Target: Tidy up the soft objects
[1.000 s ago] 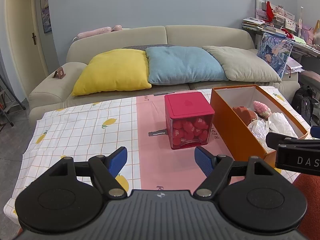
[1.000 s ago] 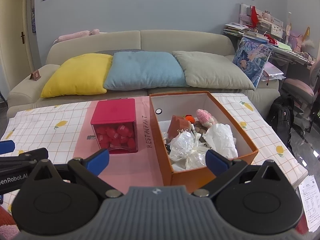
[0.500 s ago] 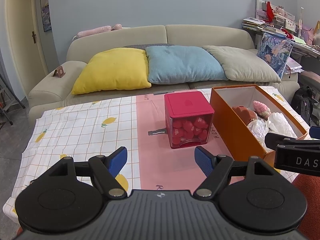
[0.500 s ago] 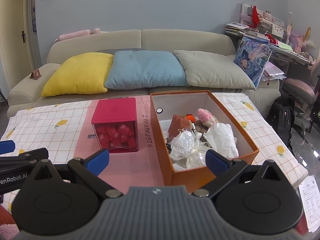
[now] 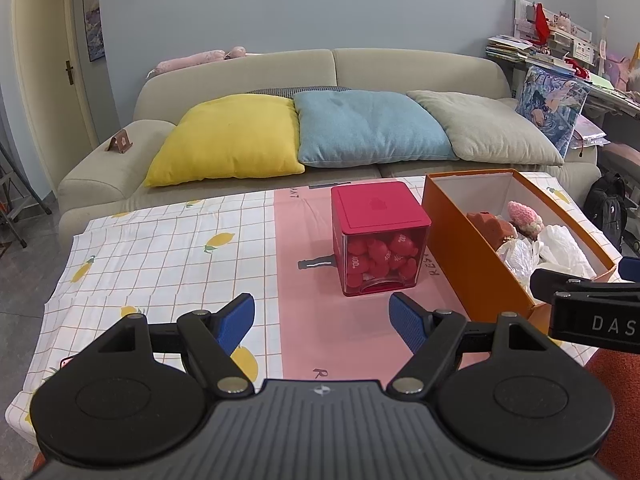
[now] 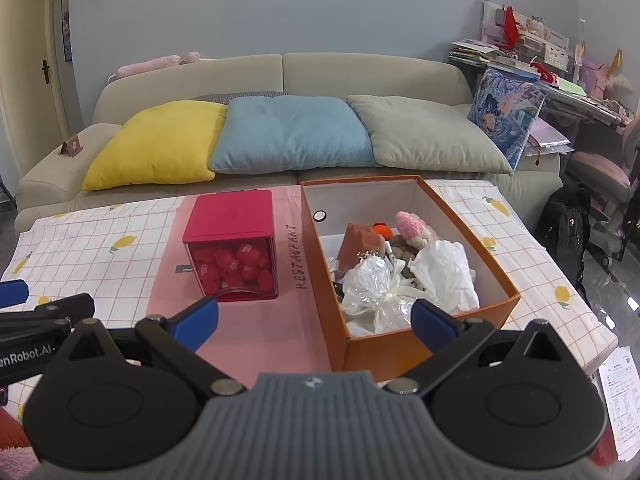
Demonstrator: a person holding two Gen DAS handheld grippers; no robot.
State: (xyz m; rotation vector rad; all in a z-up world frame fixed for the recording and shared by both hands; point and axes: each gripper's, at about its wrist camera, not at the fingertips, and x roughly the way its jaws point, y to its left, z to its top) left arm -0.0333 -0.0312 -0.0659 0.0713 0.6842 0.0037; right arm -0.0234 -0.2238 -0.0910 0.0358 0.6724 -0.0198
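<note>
Basically static since a second ago. Both claws, left gripper (image 5: 322,314) and right gripper (image 6: 314,318), gape wide, empty. Soft toys (image 6: 412,226) sit in orange box (image 6: 400,346), 3 o'clock of red cube (image 6: 234,254).

Both cams sit low at table's near edge, facing the sofa (image 5: 320,80) at 12 o'clock. Left cam sits further left. Shared: red box (image 5: 380,236), orange box (image 6: 404,264).

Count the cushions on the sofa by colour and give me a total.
Yellow cushion: 1
Blue cushion: 1
Grey-beige cushion: 1
Printed blue cushion, upright at the sofa's right end: 1
Total: 4
</note>
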